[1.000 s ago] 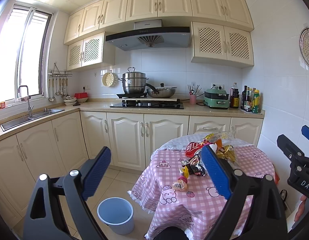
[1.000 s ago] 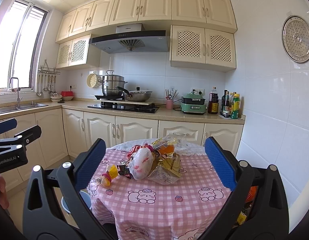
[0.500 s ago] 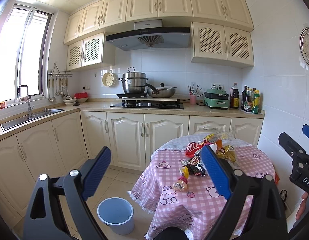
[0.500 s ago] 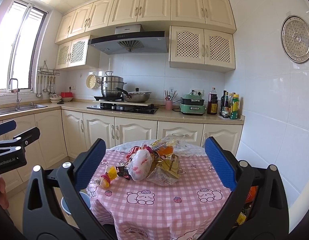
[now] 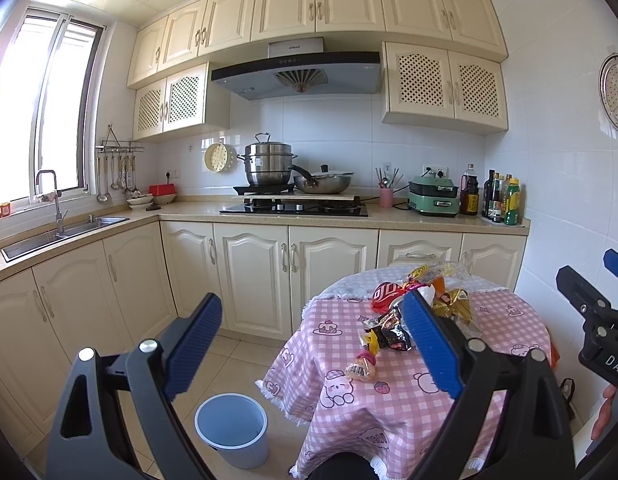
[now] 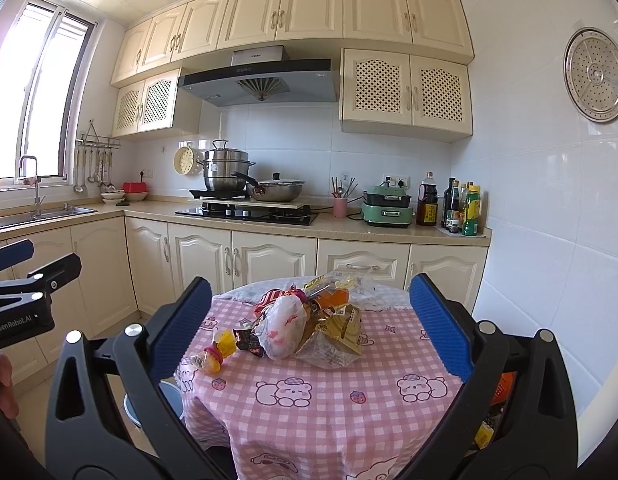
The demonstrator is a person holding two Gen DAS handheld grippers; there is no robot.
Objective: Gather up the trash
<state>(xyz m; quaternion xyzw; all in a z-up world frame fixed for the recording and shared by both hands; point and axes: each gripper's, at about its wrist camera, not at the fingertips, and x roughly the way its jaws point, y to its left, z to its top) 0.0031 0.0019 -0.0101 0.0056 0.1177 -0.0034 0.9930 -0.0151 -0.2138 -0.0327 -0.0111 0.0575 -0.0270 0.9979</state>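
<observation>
claws point(image 5: 313, 344) point(image 6: 309, 324) hover level, spread wide, before wrapper pile point(image 6: 305, 328).

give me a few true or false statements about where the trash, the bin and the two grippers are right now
1. The trash pile lies on the round table. True.
2. The blue bin stands on the table. False: it stands on the floor, left of the table.
3. The left hand-held gripper is open and empty. True.
4. The right hand-held gripper is shut on a wrapper. False: it is open, short of the pile, holding nothing.
5. The tablecloth is plain white. False: it is pink check with cartoon animals.
6. A steamer pot sits on the stove. True.
</observation>
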